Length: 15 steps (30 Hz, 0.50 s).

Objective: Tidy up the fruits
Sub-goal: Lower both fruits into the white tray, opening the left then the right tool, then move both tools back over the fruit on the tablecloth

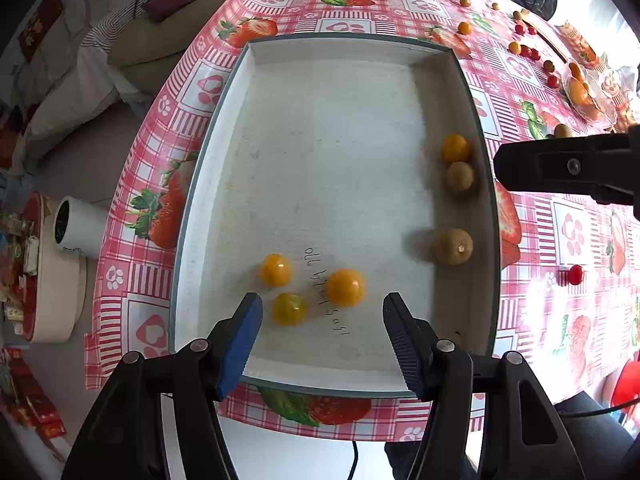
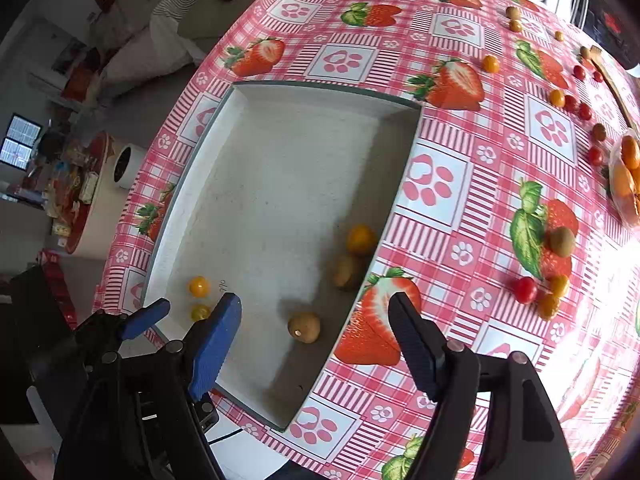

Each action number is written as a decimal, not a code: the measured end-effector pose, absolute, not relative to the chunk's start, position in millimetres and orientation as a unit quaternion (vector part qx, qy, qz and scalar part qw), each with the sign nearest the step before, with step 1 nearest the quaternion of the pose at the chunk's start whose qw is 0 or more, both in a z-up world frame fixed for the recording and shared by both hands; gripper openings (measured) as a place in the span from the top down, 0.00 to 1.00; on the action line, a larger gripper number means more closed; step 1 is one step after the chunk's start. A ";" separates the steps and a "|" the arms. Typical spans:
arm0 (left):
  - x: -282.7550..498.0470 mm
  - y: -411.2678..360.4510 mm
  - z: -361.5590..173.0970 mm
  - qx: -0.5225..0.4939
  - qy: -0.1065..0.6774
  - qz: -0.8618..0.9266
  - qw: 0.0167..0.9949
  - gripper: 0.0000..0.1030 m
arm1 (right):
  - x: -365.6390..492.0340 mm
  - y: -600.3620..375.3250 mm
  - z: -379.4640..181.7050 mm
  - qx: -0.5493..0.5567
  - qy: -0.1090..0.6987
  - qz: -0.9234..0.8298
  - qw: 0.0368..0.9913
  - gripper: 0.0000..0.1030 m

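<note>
A white tray (image 1: pixel 320 50) lies on the strawberry tablecloth. Three yellow-orange tomatoes (image 1: pixel 346 287) sit at its near end, directly below my left gripper (image 1: pixel 323 306), which hovers open and holds nothing. Along the tray's right wall lie two brown fruits (image 1: pixel 454 246) and an orange one (image 1: pixel 455 147). In the right wrist view, my right gripper (image 2: pixel 316 304) is open above the tray's (image 2: pixel 320 96) near right corner. A brown fruit (image 2: pixel 304 327) rests on the tray floor beneath it, untouched.
Loose red, orange and brown small fruits (image 2: pixel 525 290) are scattered over the tablecloth to the right of the tray. A clear container of oranges (image 2: pixel 624 176) stands at the far right. The table edge runs close behind the tray, with a white cylinder (image 1: pixel 76 222) on the floor beyond it.
</note>
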<state>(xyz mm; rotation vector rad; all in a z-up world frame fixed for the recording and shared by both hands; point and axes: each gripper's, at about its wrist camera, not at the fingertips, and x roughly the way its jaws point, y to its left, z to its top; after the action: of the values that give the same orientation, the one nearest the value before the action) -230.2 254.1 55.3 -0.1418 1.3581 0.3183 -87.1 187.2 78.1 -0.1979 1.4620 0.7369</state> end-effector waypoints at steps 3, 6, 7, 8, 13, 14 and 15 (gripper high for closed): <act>-226.1 241.8 60.7 -0.066 0.624 0.122 0.769 0.38 | -81.3 159.6 79.2 -0.077 0.658 0.302 0.685 0.23; -219.8 226.5 65.5 -0.063 0.627 0.101 0.770 0.38 | -76.3 128.8 77.5 -0.068 0.669 0.271 0.688 0.22; -218.1 220.7 65.6 -0.063 0.628 0.095 0.770 0.38 | -76.3 119.5 76.6 -0.066 0.673 0.262 0.689 0.22; -220.7 218.2 69.0 -0.062 0.628 0.088 0.771 0.38 | -76.5 110.8 75.7 -0.064 0.675 0.252 0.690 0.22; -220.6 201.9 78.9 -0.056 0.628 0.066 0.773 0.38 | -79.6 70.0 72.3 -0.044 0.691 0.212 0.690 0.20; -219.6 199.4 80.1 -0.060 0.629 0.062 0.773 0.38 | -80.5 62.5 72.1 -0.039 0.693 0.205 0.690 0.19; -217.9 197.7 81.1 -0.064 0.630 0.059 0.772 0.38 | -81.1 56.9 71.9 -0.036 0.694 0.198 0.691 0.19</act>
<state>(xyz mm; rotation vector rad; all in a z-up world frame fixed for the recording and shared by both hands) -217.9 197.7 81.1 -0.1394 1.3651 0.1288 -81.1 56.9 71.9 -0.0795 1.5516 0.4434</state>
